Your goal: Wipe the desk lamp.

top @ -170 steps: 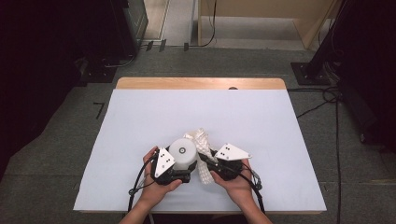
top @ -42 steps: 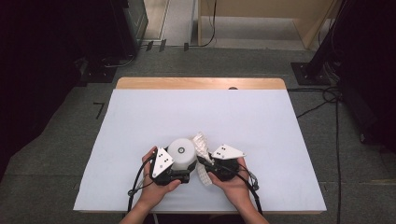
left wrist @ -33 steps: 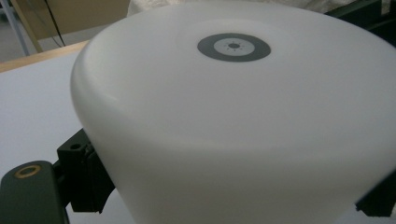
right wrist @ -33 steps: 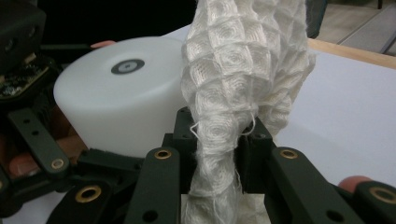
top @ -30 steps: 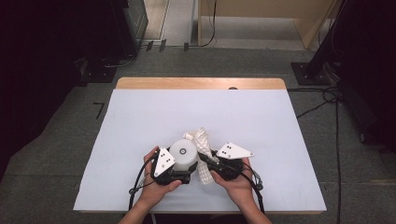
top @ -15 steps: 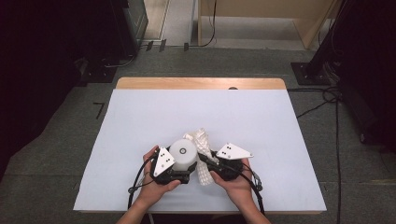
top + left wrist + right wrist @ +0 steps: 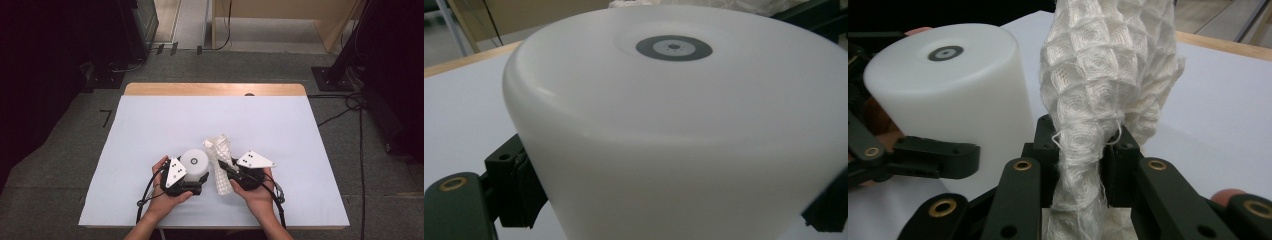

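Note:
A white plastic cylinder with a small dark ring on its top stands on the table near the front edge. My left gripper is shut on it, jaws on either side of its wall; in the left gripper view the cylinder rises close before the camera between the black pads. Just to its right stands a strip of white waffle-weave cloth. My right gripper is shut on the cloth, which is pinched low between the jaws and stands upright. The cylinder is beside it, apart.
A pale sheet covers the table, with a wooden edge at the far side. Dark equipment and cables lie on the floor around the table. A hand holds each gripper near the front edge.
The right gripper and the cloth have shifted slightly to the right, away from the cylinder, and the cloth stands straighter. Over the last second nothing has visibly moved.

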`<state>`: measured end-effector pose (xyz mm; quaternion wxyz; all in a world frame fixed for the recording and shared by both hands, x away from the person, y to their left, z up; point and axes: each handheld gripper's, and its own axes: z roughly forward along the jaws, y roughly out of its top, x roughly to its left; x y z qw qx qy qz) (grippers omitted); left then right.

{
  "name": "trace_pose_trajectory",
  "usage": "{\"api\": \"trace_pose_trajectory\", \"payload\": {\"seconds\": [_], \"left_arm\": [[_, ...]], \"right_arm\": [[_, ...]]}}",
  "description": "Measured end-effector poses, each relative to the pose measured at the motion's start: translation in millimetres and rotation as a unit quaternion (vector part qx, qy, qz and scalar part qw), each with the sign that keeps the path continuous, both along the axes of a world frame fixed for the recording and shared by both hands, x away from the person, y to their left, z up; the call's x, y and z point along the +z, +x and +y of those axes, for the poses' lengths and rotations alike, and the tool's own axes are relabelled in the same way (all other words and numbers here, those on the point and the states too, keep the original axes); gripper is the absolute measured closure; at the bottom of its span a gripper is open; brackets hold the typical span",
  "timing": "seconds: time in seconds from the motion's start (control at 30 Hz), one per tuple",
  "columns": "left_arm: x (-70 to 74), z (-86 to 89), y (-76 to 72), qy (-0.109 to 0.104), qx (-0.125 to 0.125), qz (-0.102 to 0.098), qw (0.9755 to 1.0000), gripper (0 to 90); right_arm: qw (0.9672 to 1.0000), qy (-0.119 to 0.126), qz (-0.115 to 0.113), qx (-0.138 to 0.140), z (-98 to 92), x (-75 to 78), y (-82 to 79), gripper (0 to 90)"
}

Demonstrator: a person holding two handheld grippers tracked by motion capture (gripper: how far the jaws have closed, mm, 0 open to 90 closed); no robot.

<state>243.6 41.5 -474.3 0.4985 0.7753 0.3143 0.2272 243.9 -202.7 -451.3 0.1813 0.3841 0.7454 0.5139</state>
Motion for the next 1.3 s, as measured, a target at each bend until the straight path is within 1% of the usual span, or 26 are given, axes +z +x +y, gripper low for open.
{"api": "trace_pose_trajectory", "payload": {"seconds": [0.03, 0.07, 0.1, 0.13, 0.2, 0.23, 0.27, 0.37, 0.4, 0.47, 0.5, 0.6, 0.7, 0.77, 0.8, 0.83, 0.87, 0.9, 0.97, 1.03, 1.1, 1.13, 1.2, 1.3], "left_arm": [[0.4, -0.6, -2.6, 0.001, 0.010, -0.011, 0.9999, 7.5], [1.8, -1.5, -5.4, -0.003, 0.027, -0.023, 0.9994, 5.6], [4.3, -2.4, -7.7, -0.011, 0.037, -0.025, 0.9989, 5.4], [6.6, -3.4, -9.7, -0.013, 0.048, -0.030, 0.9983, 5.3], [9.4, -6.9, -13.7, -0.008, 0.064, -0.040, 0.9971, 5.3], [9.5, -8.9, -14.8, -0.003, 0.072, -0.041, 0.9966, 5.3], [9.2, -11.1, -15.3, 0.006, 0.085, -0.042, 0.9955, 5.3], [8.3, -16.5, -16.2, 0.016, 0.108, -0.029, 0.9936, 4.4], [8.1, -18.4, -16.5, 0.018, 0.114, -0.025, 0.9930, 4.4], [7.2, -21.3, -17.1, 0.025, 0.124, -0.023, 0.9917, 5.2], [6.9, -21.3, -17.0, 0.023, 0.124, -0.023, 0.9917, 5.3], [7.7, -16.5, -14.3, 0.010, 0.109, -0.014, 0.9939, 6.9], [10.6, -8.5, -9.2, -0.005, 0.086, -0.001, 0.9963, 8.0], [13.6, -0.9, -5.8, -0.033, 0.064, 0.007, 0.9974, 8.2], [15.9, 3.5, -4.2, -0.051, 0.049, 0.014, 0.9974, 8.3], [18.1, 7.7, -2.4, -0.068, 0.034, 0.018, 0.9970, 8.3], [20.1, 11.2, -1.0, -0.080, 0.019, 0.021, 0.9964, 8.3], [21.8, 13.3, -0.4, -0.086, 0.011, 0.021, 0.9960, 8.3], [23.1, 15.2, 0.2, -0.078, 0.004, 0.012, 0.9969, 8.3], [22.2, 15.2, 0.1, -0.071, -0.003, 0.010, 0.9974, 8.4], [20.5, 13.6, 0.2, -0.062, -0.011, 0.012, 0.9979, 8.4], [19.4, 11.8, 0.0, -0.060, -0.015, 0.013, 0.9980, 8.4], [17.5, 8.4, -0.4, -0.049, -0.027, 0.015, 0.9983, 8.4], [13.4, 2.8, -0.4, -0.035, -0.042, 0.024, 0.9982, 8.4]], "right_arm": [[1.0000, 0.000, 0.001, -0.002, -1.4, -0.5, 0.8, 72.5], [1.0000, 0.001, 0.001, -0.005, -2.7, -1.1, 1.6, 72.6], [1.0000, 0.001, 0.004, -0.009, -3.9, -1.5, 2.0, 72.5], [0.9999, 0.002, 0.007, -0.012, -4.9, -1.6, 2.1, 72.5], [0.9998, 0.002, 0.007, -0.018, -7.6, -1.9, 3.3, 72.5], [0.9998, 0.002, 0.006, -0.021, -8.8, -2.1, 3.9, 72.5], [0.9997, 0.002, 0.009, -0.024, -9.6, -2.2, 4.0, 72.5], [0.9995, -0.006, 0.007, -0.029, -10.6, -4.4, 5.1, 72.5], [0.9995, -0.007, 0.008, -0.029, -10.2, -5.8, 5.5, 72.4], [0.9995, -0.009, 0.012, -0.028, -8.7, -8.6, 6.1, 72.5], [0.9995, -0.011, 0.013, -0.027, -7.8, -9.9, 6.3, 72.4], [0.9995, -0.015, 0.016, -0.022, -4.7, -12.9, 6.5, 72.4], [0.9994, -0.023, 0.022, -0.013, 0.3, -16.4, 5.7, 72.5], [0.9993, -0.029, 0.025, -0.004, 5.5, -19.2, 4.4, 72.5], [0.9991, -0.034, 0.026, 0.002, 8.6, -20.3, 3.5, 72.5], [0.9989, -0.038, 0.025, 0.009, 12.0, -21.6, 2.7, 72.5], [0.9986, -0.041, 0.028, 0.014, 15.6, -22.4, 1.3, 72.5], [0.9985, -0.044, 0.026, 0.021, 19.0, -23.3, 0.3, 72.5], [0.9983, -0.044, 0.020, 0.032, 24.3, -23.3, -2.1, 72.5], [0.9983, -0.042, 0.012, 0.040, 27.4, -21.3, -4.5, 72.5], [0.9985, -0.035, 0.005, 0.043, 27.1, -17.7, -6.0, 72.6], [0.9987, -0.028, 0.003, 0.042, 26.3, -15.4, -6.8, 72.6], [0.9990, -0.018, -0.005, 0.041, 22.8, -9.8, -7.8, 72.6], [0.9989, -0.002, -0.026, 0.039, 16.6, 0.1, -9.6, 72.7]]}}
